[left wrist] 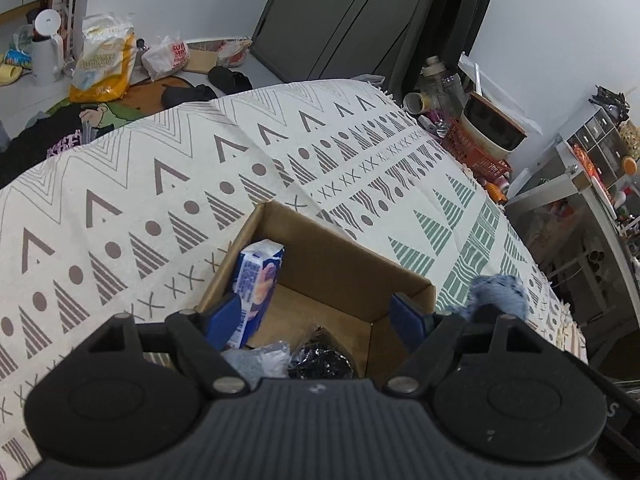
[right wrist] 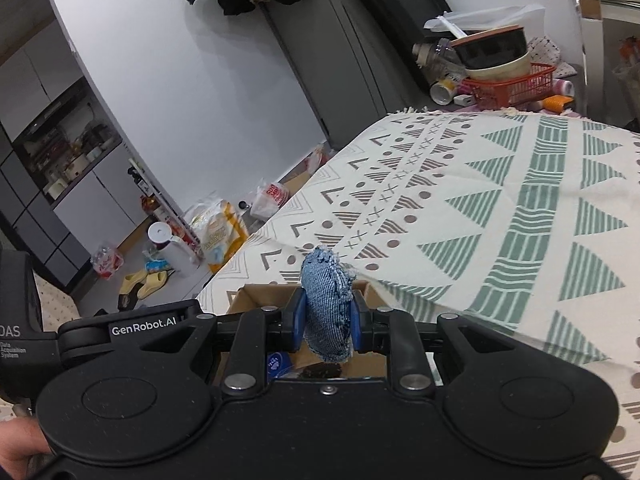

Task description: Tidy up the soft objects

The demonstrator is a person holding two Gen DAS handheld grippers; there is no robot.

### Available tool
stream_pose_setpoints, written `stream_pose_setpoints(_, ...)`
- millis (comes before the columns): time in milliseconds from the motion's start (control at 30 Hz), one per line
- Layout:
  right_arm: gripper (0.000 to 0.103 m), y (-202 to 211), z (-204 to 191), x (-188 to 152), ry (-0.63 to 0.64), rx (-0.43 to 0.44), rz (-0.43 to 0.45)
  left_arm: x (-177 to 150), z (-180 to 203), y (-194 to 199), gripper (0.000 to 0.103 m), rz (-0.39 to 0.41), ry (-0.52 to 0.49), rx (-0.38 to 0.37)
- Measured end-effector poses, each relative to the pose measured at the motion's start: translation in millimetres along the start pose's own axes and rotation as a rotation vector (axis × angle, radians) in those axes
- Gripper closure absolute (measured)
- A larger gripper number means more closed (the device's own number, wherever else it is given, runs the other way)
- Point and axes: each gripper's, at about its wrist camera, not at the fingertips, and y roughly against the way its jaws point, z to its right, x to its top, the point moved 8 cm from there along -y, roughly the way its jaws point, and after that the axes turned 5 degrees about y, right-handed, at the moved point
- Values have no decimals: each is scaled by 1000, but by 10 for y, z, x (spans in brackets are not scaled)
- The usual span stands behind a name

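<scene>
An open cardboard box (left wrist: 332, 264) sits on the patterned tablecloth (left wrist: 160, 200). Inside it stand a blue and white tissue pack (left wrist: 258, 280), a grey soft item (left wrist: 260, 362) and a black shiny item (left wrist: 320, 356). My left gripper (left wrist: 318, 320) is open and empty, its fingers spread just above the box's near side. My right gripper (right wrist: 326, 320) is shut on a blue denim pouch (right wrist: 327, 304) and holds it above the box (right wrist: 256, 300). The pouch also shows at the right in the left wrist view (left wrist: 498, 294).
A red basket (right wrist: 516, 86) with stacked bowls and bottles stands at the table's far end. Bags, a white jug (right wrist: 170, 246) and slippers lie on the floor to the left. A shelf unit (left wrist: 592, 184) stands at the right.
</scene>
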Motion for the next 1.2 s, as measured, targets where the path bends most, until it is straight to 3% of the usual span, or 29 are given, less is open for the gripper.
stream_pose_setpoints(167, 72, -58, -91, 25, -11, 12, 9, 8, -61, 43, 23, -6, 13, -7)
stream_pose_setpoints(267, 58, -68, -117, 41, -18, 21, 13, 38, -66, 110, 23, -6, 17, -1)
stream_pose_setpoints(333, 54, -40, -116, 55, -21, 9, 19, 59, -31, 167, 23, -1, -2, 1)
stream_pose_setpoints(533, 52, 118, -87, 125, -40, -30, 18, 53, 61, 330, 21, 8, -53, 6)
stream_pose_setpoints(800, 42, 504, 27, 11, -40, -78, 1, -55, 180, 653, 11, 42, -127, 29)
stream_pose_setpoints(933, 32, 734, 35, -8, -42, -91, -12, -120, 267, 845, 11, 52, -157, 46)
stream_pose_setpoints(1067, 13, 1059, -21, 42, -24, -90, 13, -191, 378, 1109, 9, 65, -198, 65)
stream_pose_setpoints(1200, 1, 1365, -41, 73, -9, -87, 46, -307, 493, 1368, 7, 72, -243, 60)
